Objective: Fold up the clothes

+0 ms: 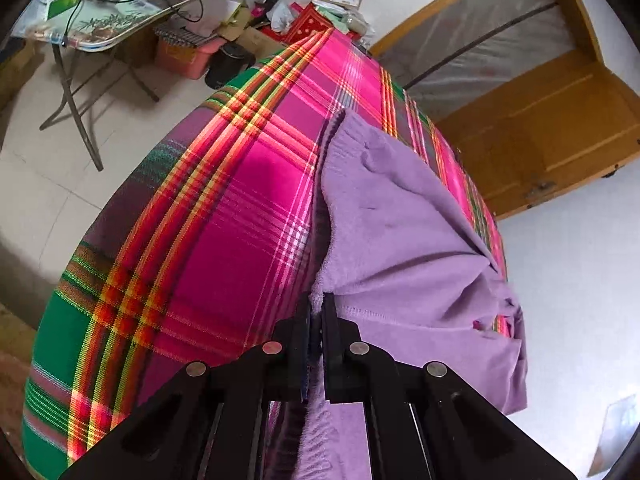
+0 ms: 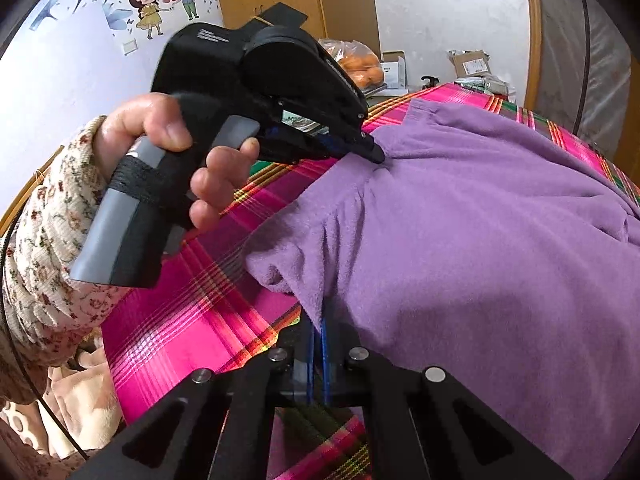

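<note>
Purple garment (image 2: pixel 460 220) lay spread on plaid-covered bed (image 1: pixel 208 208). Left gripper (image 1: pixel 316 312) pinched one edge of it; right gripper (image 2: pixel 318 328) pinched nearer corner. Cloth stretched ahead of both grippers, held edge running between them.

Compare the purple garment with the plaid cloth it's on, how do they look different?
The purple garment is one plain colour with a fuzzy, fleecy surface; the plaid cloth is smooth, with pink, green and orange stripes. The garment is bunched and creased, pinched at its edge by the left gripper and the right gripper; the cloth lies spread flat underneath. The garment covers only part of the cloth. Both are fabric.
</note>
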The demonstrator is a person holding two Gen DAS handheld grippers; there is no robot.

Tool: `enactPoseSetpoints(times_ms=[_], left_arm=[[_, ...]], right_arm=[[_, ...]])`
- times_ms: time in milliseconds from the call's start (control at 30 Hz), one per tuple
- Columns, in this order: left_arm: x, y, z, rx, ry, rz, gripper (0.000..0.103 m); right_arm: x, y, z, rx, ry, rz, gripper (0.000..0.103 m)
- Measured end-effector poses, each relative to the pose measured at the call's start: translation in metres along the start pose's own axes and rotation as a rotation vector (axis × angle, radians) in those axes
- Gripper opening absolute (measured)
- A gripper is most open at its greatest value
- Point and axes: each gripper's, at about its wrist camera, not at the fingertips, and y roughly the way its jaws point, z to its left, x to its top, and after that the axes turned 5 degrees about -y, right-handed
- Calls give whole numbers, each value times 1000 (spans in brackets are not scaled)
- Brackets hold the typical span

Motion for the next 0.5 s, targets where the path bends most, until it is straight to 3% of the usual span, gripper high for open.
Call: enactPoseSetpoints(times_ms=[67, 200, 233, 500], left_arm=[[-1, -2, 1, -1, 9, 6, 11], [-1, -12, 7, -7, -11, 18, 20], [-1, -15, 9, 0, -12, 14, 24], [-10, -40, 31, 39, -49, 20, 25]], right_arm=[[2, 1, 2, 10, -13, 3, 10], [3, -2, 12, 17, -67, -15, 39], [3, -5, 17, 5, -88, -24, 40], [7, -2, 62, -206, -377, -79, 42]])
